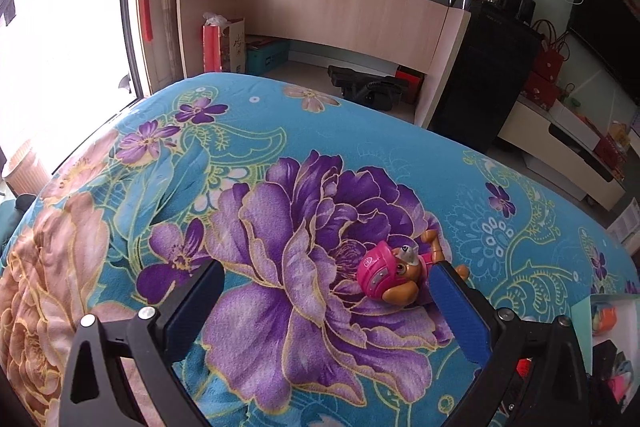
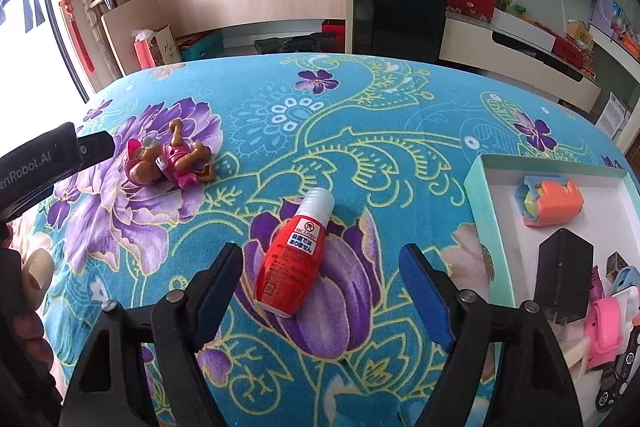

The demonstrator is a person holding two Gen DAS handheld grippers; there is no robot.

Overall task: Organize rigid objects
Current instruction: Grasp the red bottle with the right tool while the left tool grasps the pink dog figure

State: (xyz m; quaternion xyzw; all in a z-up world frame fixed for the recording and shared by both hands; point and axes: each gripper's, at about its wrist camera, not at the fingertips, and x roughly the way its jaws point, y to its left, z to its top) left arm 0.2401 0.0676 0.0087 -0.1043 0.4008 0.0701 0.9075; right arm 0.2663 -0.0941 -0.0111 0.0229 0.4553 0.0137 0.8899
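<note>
Two hand-held grippers are in my views, both angled down over a desk [image 2: 400,115] draped in a turquoise fleece cloth printed with purple flowers. My right hand-held gripper [image 2: 320,279] has its blue-padded jaws spread, with a red plastic bottle with a white cap and a white label [image 2: 294,253] lying on its side between them; neither pad touches it, and gaps show on both sides. My left hand-held gripper [image 1: 332,291] is spread wide as well. A small brown toy puppy in a pink helmet and pink outfit [image 1: 394,273] lies on the cloth just inside its right finger; I cannot tell whether that pad touches the toy. From the right wrist view the puppy sits well ahead and to the left of the right jaws, with the left gripper's black finger next to it. To the right of the right gripper stands a shallow white cardboard tray with a mint-green rim [image 2: 490,227], holding an orange and blue tape dispenser [image 2: 550,203], a black plug adapter [image 2: 564,279] and pink pieces.
</note>
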